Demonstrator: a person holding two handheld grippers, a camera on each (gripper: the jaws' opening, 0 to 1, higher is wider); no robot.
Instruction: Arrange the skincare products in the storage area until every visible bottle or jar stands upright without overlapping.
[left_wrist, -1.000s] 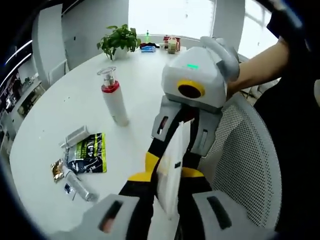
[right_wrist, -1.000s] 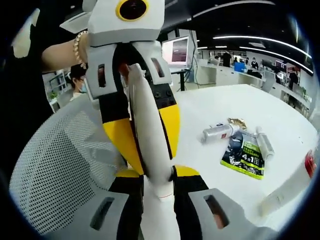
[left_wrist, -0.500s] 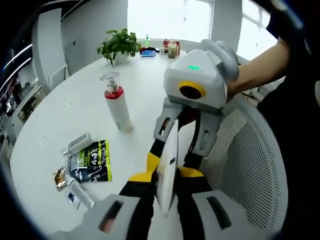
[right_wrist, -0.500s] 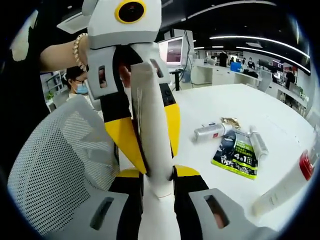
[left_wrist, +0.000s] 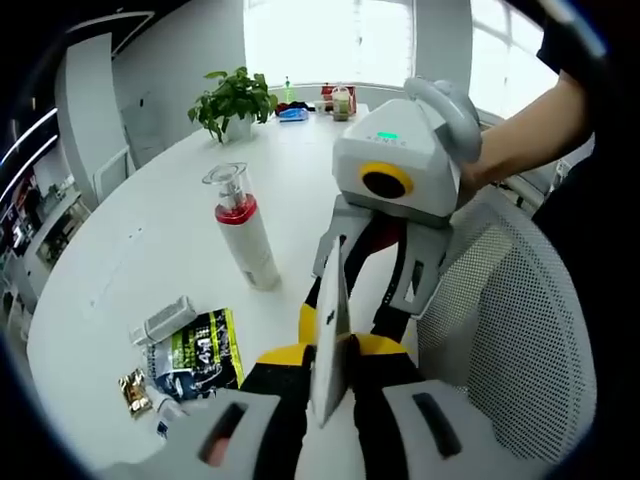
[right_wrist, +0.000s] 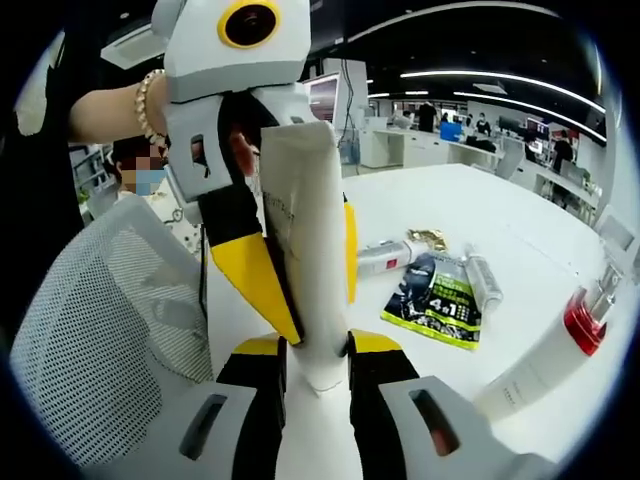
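A flat white tube (left_wrist: 330, 335) is held between both grippers above the table edge. My left gripper (left_wrist: 335, 352) is shut on one end and my right gripper (left_wrist: 352, 305), facing it, is shut on the other. In the right gripper view the tube (right_wrist: 305, 250) rises from my right gripper (right_wrist: 318, 362) up to the left gripper (right_wrist: 300, 300). A white pump bottle with a red collar (left_wrist: 245, 228) (right_wrist: 545, 360) stands upright on the white table (left_wrist: 150, 200). A green-black sachet (left_wrist: 200, 350) (right_wrist: 435, 300), a silver tube (left_wrist: 165, 320) (right_wrist: 385, 258) and a gold packet (left_wrist: 133, 390) lie flat.
A second silver tube (right_wrist: 482, 280) lies beside the sachet. A white mesh chair (left_wrist: 520, 330) (right_wrist: 90, 340) stands under the grippers at the table edge. A potted plant (left_wrist: 232, 100) and small items (left_wrist: 340, 98) sit at the far side. A person (right_wrist: 140, 175) sits behind.
Both grippers kept hold of the tube and turned it: it is edge-on in the left gripper view and shows its broad face in the right gripper view. Both cameras shifted.
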